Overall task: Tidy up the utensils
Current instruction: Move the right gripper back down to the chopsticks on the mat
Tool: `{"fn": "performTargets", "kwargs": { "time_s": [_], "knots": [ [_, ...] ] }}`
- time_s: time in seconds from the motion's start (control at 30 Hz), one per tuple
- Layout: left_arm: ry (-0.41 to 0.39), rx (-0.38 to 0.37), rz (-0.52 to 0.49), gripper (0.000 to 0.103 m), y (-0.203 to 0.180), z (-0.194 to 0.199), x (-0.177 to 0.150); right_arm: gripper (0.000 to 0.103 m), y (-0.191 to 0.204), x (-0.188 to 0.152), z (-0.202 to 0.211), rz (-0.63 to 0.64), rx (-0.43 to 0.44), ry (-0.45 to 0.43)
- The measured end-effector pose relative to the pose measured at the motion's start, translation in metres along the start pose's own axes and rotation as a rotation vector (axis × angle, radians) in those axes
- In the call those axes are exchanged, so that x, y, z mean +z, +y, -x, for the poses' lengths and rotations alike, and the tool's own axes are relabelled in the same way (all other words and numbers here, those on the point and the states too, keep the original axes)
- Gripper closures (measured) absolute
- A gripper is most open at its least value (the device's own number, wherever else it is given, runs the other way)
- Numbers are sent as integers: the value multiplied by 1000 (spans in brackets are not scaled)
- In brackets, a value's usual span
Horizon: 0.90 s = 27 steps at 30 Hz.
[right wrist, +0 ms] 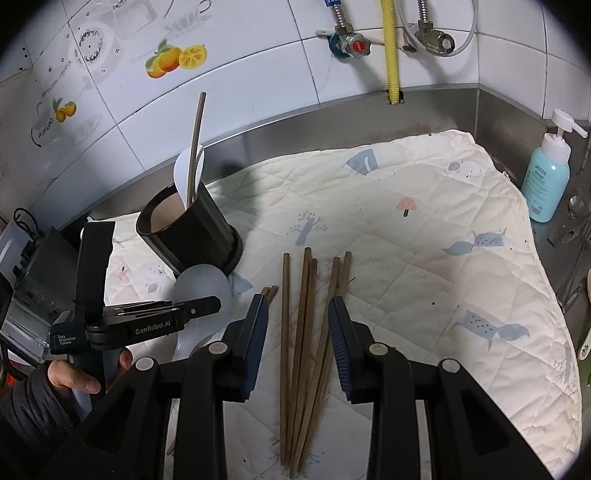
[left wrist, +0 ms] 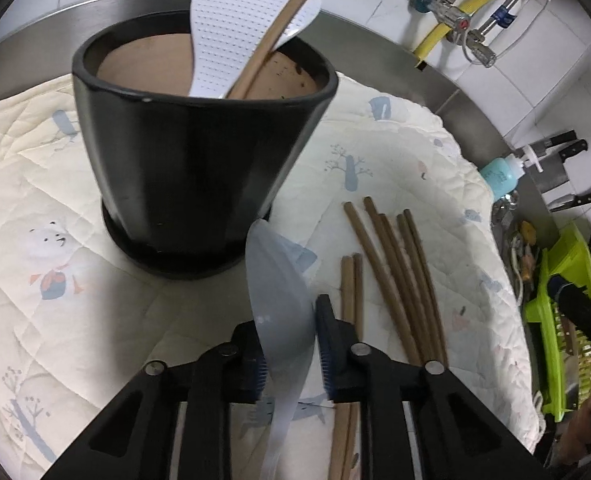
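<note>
Gripping the translucent rice paddle (left wrist: 279, 300) edge-on with my left gripper (left wrist: 289, 354), I'd lift it straight, then tip it into the black pot (left wrist: 199, 152) just ahead, while the right gripper (right wrist: 297, 344) hovers open over the chopsticks (right wrist: 307, 344).

The pot (right wrist: 189, 228) stands on the quilted cloth (right wrist: 415, 216), which covers the counter (right wrist: 543, 240). In the pot stand a rice paddle (left wrist: 231, 32) and one chopstick (right wrist: 196, 144). Just before the pot lies a second paddle (left wrist: 279, 292) — the left gripper (left wrist: 289, 344) sits around its neck. Right of the pot, on the cloth, lie the loose chopsticks (right wrist: 307, 344) between the right gripper's (right wrist: 297, 336) fingers. Far right of the pot — off the cloth — stands a pump bottle (right wrist: 545, 180).
</note>
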<state>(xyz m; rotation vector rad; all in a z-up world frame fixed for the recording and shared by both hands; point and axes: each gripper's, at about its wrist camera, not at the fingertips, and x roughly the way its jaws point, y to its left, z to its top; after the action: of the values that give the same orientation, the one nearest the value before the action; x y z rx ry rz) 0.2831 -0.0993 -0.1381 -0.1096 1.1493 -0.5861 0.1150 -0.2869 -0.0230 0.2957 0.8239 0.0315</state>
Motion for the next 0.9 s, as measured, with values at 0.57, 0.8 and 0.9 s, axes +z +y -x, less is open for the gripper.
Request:
{"fn": "performTargets", "kwargs": {
  "time_s": [0.57,0.8,0.9],
  "knots": [
    [-92,-36,-19,94,-9,43,-10,69,-14,-9,-15,-27,9,49],
    [-168,-54,-11,94,-7,86,-13,69,-24,-10,-42,-39,0,112],
    [-194,-57,-18,94,-8,103,-14,71,-24,-9,-56,-25,-19,133]
  ]
}}
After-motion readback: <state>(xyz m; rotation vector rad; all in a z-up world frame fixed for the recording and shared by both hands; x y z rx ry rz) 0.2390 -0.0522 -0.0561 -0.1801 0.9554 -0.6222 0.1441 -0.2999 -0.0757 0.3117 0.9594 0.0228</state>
